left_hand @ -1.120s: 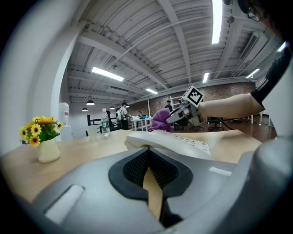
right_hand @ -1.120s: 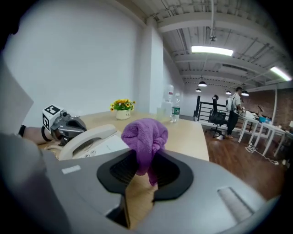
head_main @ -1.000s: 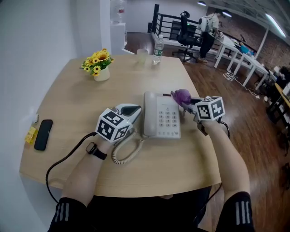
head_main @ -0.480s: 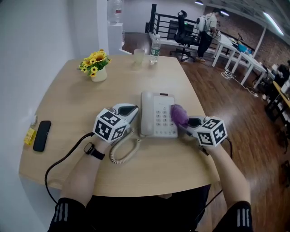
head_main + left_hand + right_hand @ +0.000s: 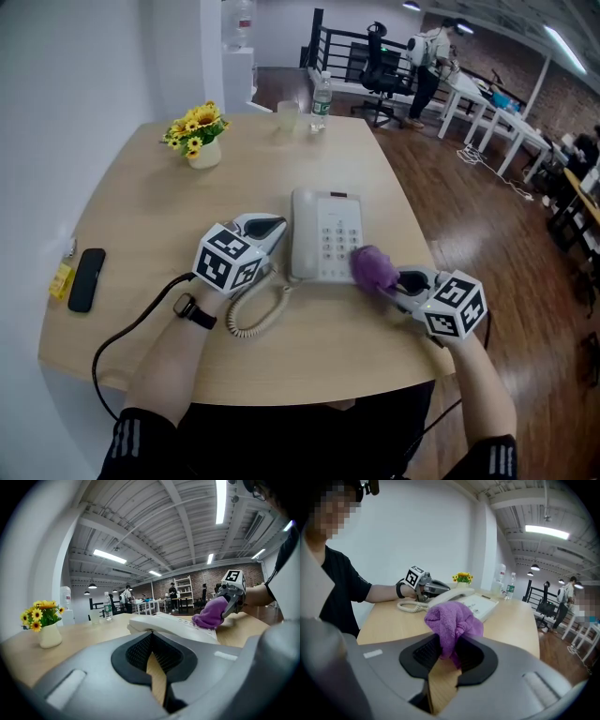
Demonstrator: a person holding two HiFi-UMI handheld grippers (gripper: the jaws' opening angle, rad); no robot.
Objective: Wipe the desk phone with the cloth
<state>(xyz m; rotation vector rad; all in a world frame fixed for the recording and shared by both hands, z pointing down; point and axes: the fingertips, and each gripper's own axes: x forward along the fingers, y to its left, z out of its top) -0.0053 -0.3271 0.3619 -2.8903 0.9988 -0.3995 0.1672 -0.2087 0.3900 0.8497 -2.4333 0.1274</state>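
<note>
The white desk phone (image 5: 323, 234) lies mid-table, its coiled cord (image 5: 253, 314) looping toward me. A purple cloth (image 5: 374, 267) is bunched in my right gripper (image 5: 398, 279), which is shut on it and presses it onto the phone's near right corner. In the right gripper view the cloth (image 5: 452, 618) sticks up from the jaws of the right gripper (image 5: 450, 644), with the phone (image 5: 480, 603) beyond. My left gripper (image 5: 272, 228) rests against the phone's left side, shut with nothing held. The left gripper view shows its jaws (image 5: 152, 641) closed, the phone (image 5: 164, 623) and cloth (image 5: 209, 613) ahead.
A small pot of yellow flowers (image 5: 199, 131) stands at the far left. A bottle (image 5: 321, 101) and a cup (image 5: 287, 114) sit at the far edge. A black mobile (image 5: 86, 278) and a yellow item (image 5: 64, 278) lie at the left edge. The table's right edge runs close by my right gripper.
My right gripper has drawn the cloth toward me, from the phone's far right, over the keypad's right side, to its near right corner. The left gripper has stayed in place.
</note>
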